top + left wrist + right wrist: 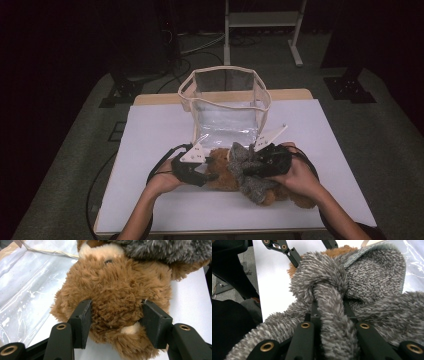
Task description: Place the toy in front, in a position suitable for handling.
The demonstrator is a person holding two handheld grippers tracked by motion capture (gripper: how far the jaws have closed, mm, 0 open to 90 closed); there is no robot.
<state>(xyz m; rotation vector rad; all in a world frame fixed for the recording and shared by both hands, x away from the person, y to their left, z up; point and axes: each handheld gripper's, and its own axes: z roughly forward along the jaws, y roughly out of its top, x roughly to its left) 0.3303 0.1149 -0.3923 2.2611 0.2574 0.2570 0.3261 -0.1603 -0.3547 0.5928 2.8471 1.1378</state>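
A brown teddy bear [223, 170] lies on the white table [150, 140] in front of me, wearing a grey fuzzy garment [247, 167]. My left gripper [202, 175] is shut on the bear's head [117, 290], the pads pressing into the fur from both sides. Over the bear's body, my right gripper [252, 167] is shut on a fold of the grey garment [329, 305], which bunches up between the jaws. The garment's hood [377, 272] lies open beyond the fold, with brown fur [337, 251] behind it.
A clear plastic bag with a beige rim [225, 92] stands open just behind the bear; its transparent flap [30, 285] lies flat on the table by the bear's head. Cables trail from both grippers. The floor beyond the table is dark.
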